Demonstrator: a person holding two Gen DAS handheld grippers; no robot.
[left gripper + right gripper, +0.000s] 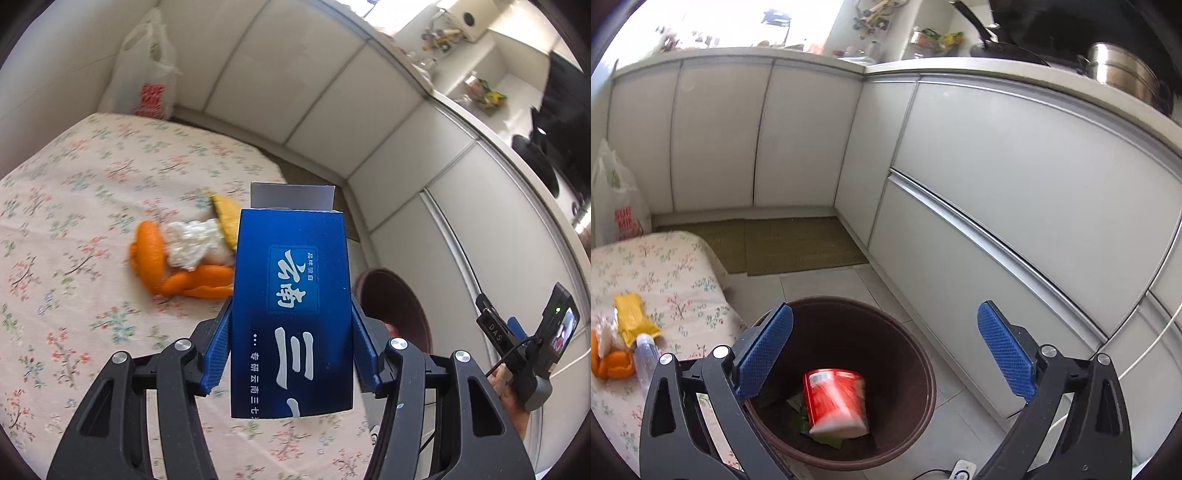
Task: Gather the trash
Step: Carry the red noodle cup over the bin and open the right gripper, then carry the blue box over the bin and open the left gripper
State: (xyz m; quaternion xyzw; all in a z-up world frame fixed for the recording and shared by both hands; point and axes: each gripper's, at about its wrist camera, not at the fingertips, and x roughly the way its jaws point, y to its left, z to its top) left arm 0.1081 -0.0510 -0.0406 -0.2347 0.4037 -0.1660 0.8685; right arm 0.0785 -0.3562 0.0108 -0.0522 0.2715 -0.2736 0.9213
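Left tongs (pixel 291 354) pinching a tall blue cardboard box (pixel 291 314) above the floral-clothed surface (pixel 74 206); right tongs (pixel 884 354) spread wide over a round brown bin (pixel 916 347) holding a red cup (pixel 836 400).

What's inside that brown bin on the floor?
The brown bin holds a red cup lying tilted on green scraps. Whatever lies beneath the cup is covered.
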